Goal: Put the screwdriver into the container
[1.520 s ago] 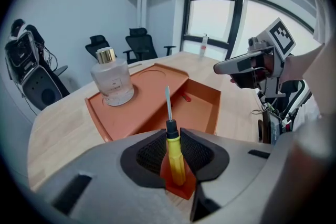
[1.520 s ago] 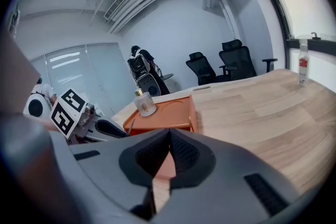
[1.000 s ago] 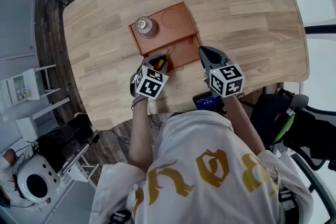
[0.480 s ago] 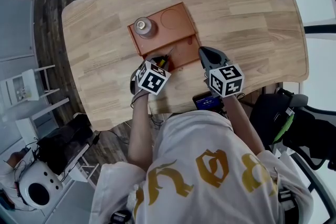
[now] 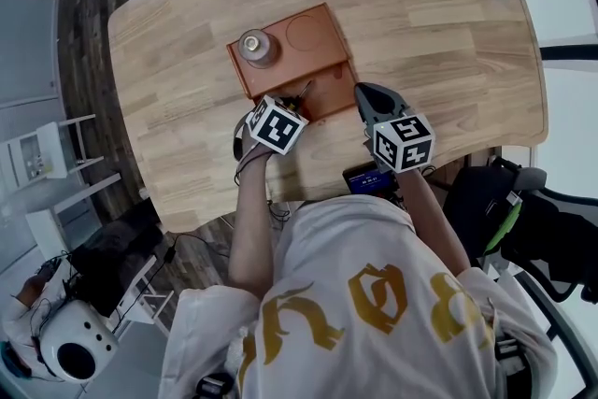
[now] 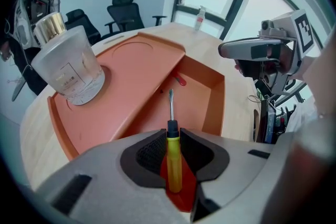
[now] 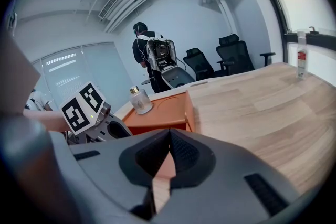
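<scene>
The yellow-handled screwdriver (image 6: 174, 161) is clamped between the fingers (image 6: 149, 152) of the left gripper (image 6: 171, 136), its shaft pointed over the open compartment of the orange container (image 6: 202, 93). A gold-capped glass bottle (image 6: 65, 65) is stood on the container's flat raised part. The right gripper (image 6: 231, 50) is seen beyond, above the table (image 6: 237, 107).

yellow screwdriver (image 6: 174, 162), tip over orange container (image 6: 214, 105)

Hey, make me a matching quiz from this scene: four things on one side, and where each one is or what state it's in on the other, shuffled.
Things:
1. screwdriver
2. gold-capped bottle
3. right gripper
4. red-labelled bottle

Places or states:
A. standing on the orange container's raised part
B. shut, nothing held
C. near the table's far edge
D. clamped in the left gripper

Pairs: 1-D, 2-A, 3-B, 4-C
</scene>
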